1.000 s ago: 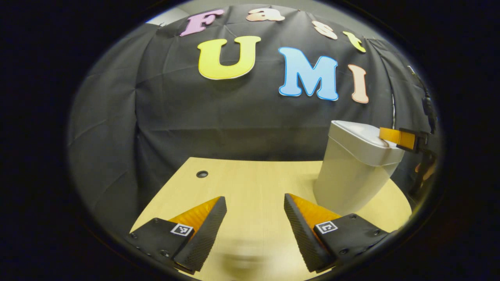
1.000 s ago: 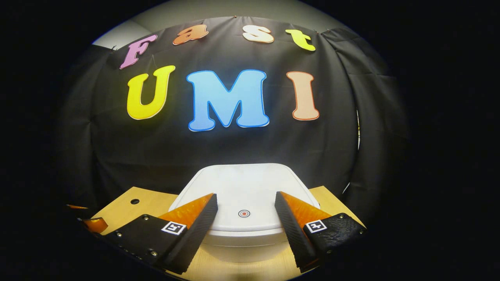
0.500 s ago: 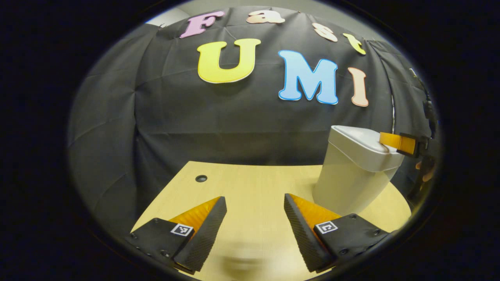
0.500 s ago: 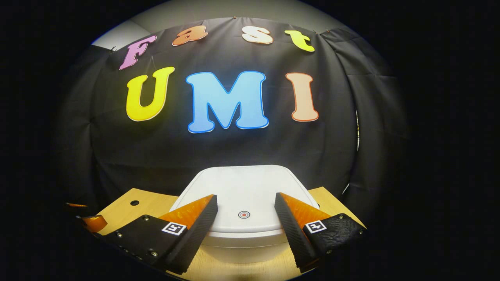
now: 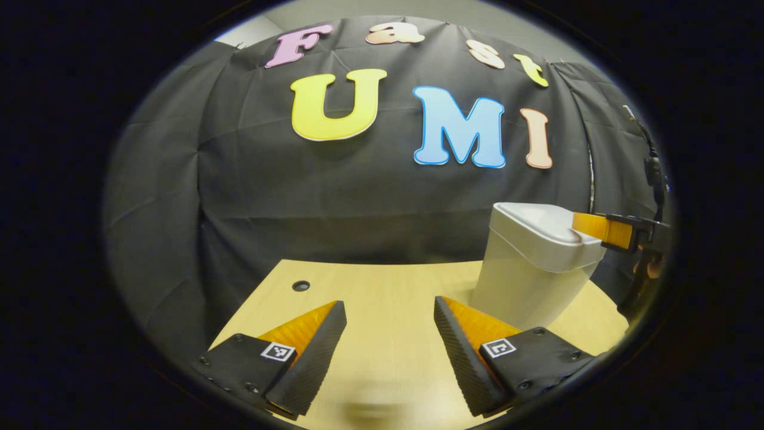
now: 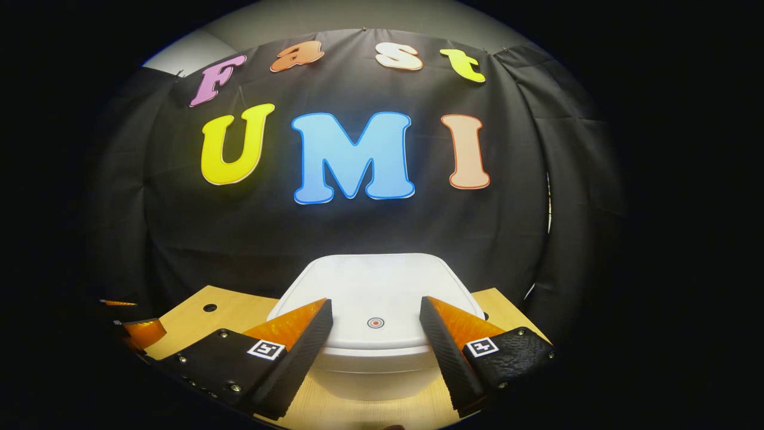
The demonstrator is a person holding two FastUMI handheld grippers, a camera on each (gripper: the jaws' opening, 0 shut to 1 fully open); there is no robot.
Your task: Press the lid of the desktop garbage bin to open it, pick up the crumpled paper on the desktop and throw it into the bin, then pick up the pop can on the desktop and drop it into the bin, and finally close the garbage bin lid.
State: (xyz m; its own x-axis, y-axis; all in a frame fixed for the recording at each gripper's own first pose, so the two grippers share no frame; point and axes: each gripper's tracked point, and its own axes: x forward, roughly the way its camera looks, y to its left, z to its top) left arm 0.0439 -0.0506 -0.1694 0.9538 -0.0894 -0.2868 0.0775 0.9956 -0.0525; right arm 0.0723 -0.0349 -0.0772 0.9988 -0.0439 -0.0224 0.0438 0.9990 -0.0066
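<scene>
Fingers [image 6: 298, 334] of right gripper [image 6: 375, 310] spread over bin lid [image 6: 376, 286], empty.

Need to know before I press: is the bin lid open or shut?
Shut. The lid lies flat on the bin with no gap at its rim, and the right claw is over its front.

No readable words, brand names or numbers are found on any object. A small square black-and-white coded marker is carried on each finger of the left claw [image 5: 389, 306], and the same kind of marker is seen on each finger of the right claw [image 6: 376, 304]; their patterns cannot be read as text. Between the right claw's fingers, a small round red-and-white target sign [image 6: 375, 323] is printed on the bin lid [image 6: 376, 286], near its front edge.
</scene>
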